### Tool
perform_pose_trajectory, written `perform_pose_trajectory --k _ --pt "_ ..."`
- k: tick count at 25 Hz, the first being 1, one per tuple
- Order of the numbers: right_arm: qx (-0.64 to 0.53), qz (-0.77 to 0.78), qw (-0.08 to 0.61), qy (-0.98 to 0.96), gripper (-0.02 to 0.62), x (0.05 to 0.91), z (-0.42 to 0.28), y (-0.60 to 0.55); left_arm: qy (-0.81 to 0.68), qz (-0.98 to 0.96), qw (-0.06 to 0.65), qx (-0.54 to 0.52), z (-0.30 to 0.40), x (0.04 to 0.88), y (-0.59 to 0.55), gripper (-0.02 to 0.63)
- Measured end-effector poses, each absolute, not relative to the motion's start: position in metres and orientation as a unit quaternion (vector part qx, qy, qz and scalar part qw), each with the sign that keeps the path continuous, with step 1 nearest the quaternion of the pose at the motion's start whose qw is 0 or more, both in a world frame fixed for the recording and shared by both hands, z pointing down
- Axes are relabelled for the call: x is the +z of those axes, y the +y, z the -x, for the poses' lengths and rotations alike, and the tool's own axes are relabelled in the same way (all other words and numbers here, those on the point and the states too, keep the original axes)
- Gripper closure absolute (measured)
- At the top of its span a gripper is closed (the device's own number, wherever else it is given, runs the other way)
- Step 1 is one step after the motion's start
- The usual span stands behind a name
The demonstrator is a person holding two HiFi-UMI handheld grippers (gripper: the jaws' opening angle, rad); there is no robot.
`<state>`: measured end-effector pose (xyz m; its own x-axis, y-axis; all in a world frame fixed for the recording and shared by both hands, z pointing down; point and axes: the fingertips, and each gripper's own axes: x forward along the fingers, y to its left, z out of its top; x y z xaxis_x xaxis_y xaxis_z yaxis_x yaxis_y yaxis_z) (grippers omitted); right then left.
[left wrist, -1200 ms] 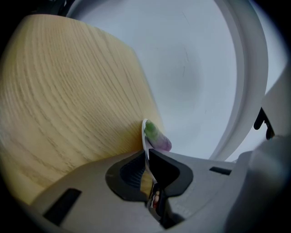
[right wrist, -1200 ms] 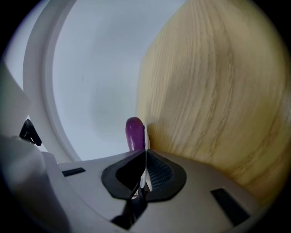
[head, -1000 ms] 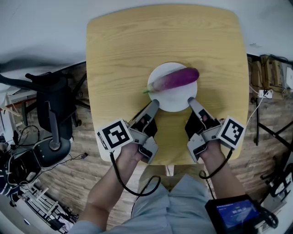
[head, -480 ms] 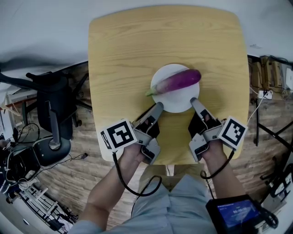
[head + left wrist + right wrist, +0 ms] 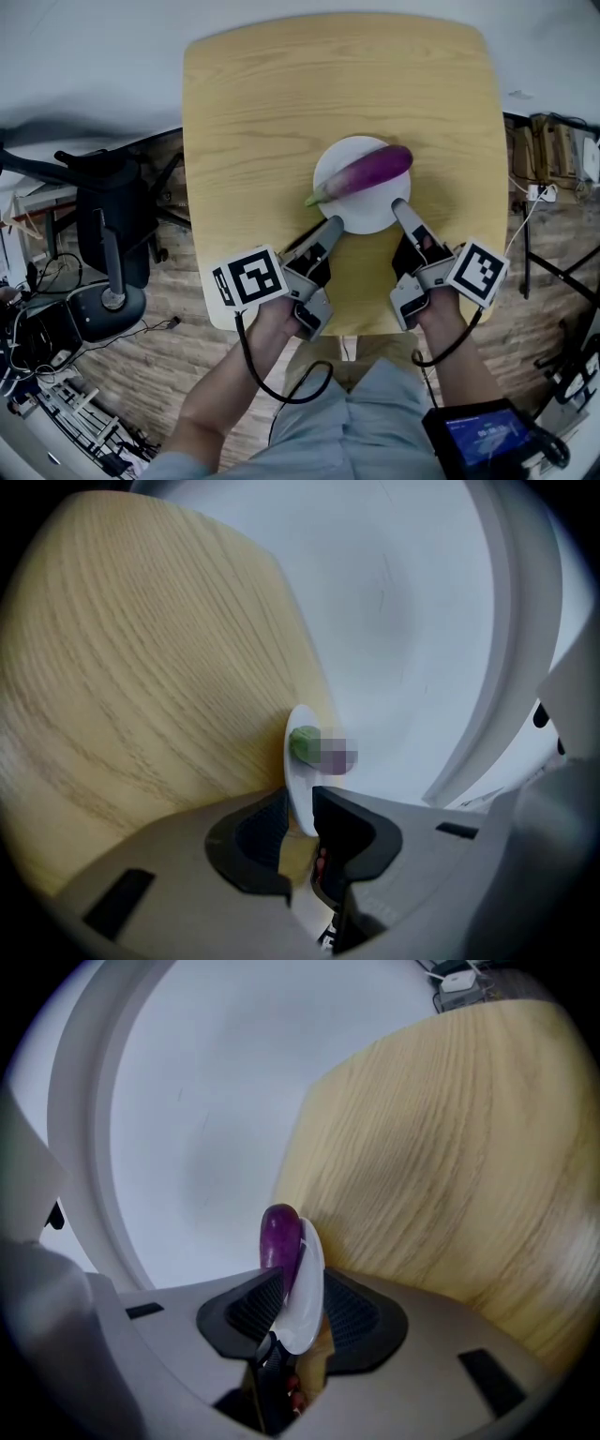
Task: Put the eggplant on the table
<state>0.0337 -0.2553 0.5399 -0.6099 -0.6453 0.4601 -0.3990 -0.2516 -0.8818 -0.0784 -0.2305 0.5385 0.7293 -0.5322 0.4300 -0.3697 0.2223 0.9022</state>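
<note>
Eggplant (image 5: 364,172) rests on plate (image 5: 367,214), left tool (image 5: 331,226) and right tool (image 5: 399,206) opening around its rim.

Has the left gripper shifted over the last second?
Yes, slightly: the left gripper has slid rightward along the table's near edge, farther from its left corner. Its jaws are opening, with the plate rim between them.
</note>
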Motion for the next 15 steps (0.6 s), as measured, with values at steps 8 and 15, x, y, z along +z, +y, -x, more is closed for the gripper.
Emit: perform_pose_trajectory --k 8,15 --pt "-0.626 0.432 0.056 0.647 0.426 0.531 -0.04 -0.248 -0.36 -0.643 0.676 -0.028 0.063 0.535 -0.218 0.494" --pt "-0.615 0.438 0.055 0.653 0.417 0.529 -0.045 -0.246 -0.348 -0.643 0.682 0.015 0.052 0.538 -0.209 0.479"
